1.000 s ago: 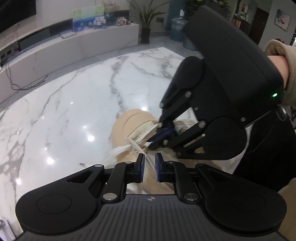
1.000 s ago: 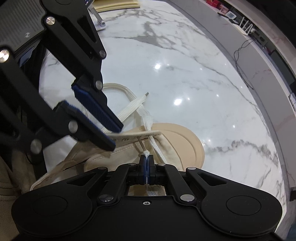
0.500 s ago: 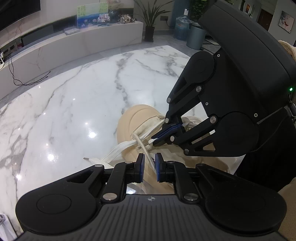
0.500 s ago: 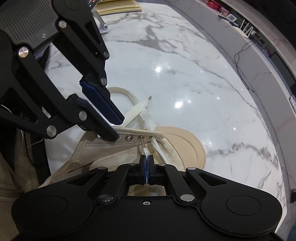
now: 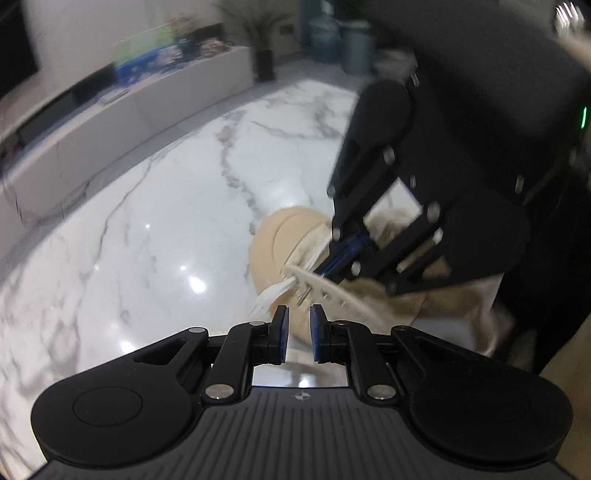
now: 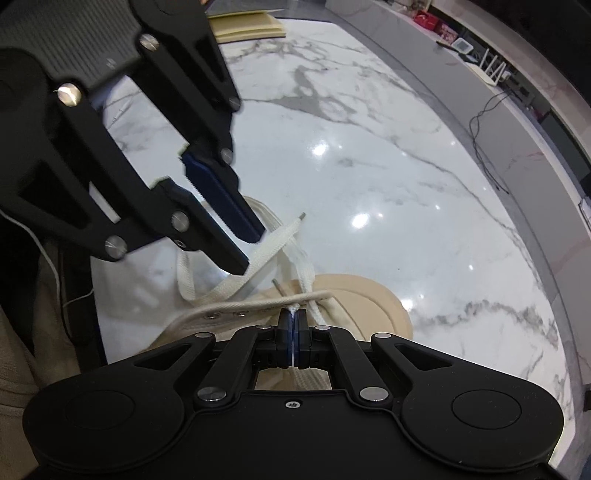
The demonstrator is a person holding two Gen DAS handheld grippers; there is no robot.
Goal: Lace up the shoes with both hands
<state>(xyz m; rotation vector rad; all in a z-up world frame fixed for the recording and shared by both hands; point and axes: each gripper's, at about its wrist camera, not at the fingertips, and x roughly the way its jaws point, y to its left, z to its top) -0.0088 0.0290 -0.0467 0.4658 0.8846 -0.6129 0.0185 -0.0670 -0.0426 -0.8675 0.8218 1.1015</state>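
The shoe (image 6: pixel 343 306) is sitting on the white marble desk (image 6: pixel 424 177) close to the near edge, toe pointing out toward a wide stretch of bare marble that is lying open ahead and to the right in the right wrist view; the desk's curved far rim (image 6: pixel 524 206) is running well apart from the shoe, and a stack of tan boards (image 6: pixel 243 27) is lying near the far end. The right gripper (image 6: pixel 292 317) is keeping its fingers pressed together on the white lace (image 6: pixel 236 284) right at the row of eyelets, the lace showing between the pads. The left gripper (image 5: pixel 297 319) is holding its fingers slightly apart with nothing between them, hovering just above the shoe's side (image 5: pixel 280 243), and the free lace end with its tip (image 6: pixel 302 215) is lying loose across the marble beyond it. No brand, label or readable writing is showing on the shoe or the grippers. Compared with half a second ago, the left gripper is sitting higher and farther from the eyelets, its fingers no longer reaching down beside them, the left wrist view is blurring with motion, and the right gripper's grip is staying unchanged.
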